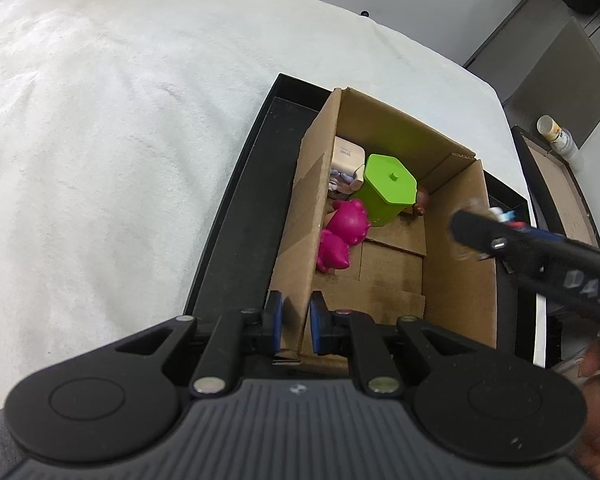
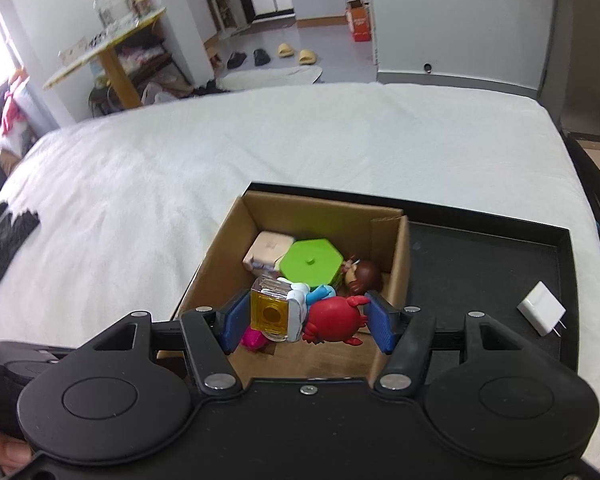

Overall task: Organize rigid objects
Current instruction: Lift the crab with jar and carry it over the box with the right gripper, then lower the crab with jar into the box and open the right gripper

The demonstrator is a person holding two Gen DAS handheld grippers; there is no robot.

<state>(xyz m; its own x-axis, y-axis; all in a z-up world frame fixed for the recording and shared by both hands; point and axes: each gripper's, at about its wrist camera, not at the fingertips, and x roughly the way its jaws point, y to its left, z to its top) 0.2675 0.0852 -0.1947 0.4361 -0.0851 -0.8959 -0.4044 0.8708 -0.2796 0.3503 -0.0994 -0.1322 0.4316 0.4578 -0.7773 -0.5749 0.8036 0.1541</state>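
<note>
Holding 3 small toys (image 2: 306,312) together above the cardboard box (image 2: 396,248), your right gripper (image 2: 304,318) may drop one outside, while your left gripper (image 1: 296,320) pinches narrowly the box wall.

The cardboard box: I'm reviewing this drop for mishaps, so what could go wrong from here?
1. The right gripper holds three toys at once: a yellow cube, a blue-and-white figure and a red crab. One may slip out early.
2. They may land on the green container or the brown figure and bounce.
3. The left gripper pinches the cardboard box wall, so a tug could tilt it on the black tray.
</note>
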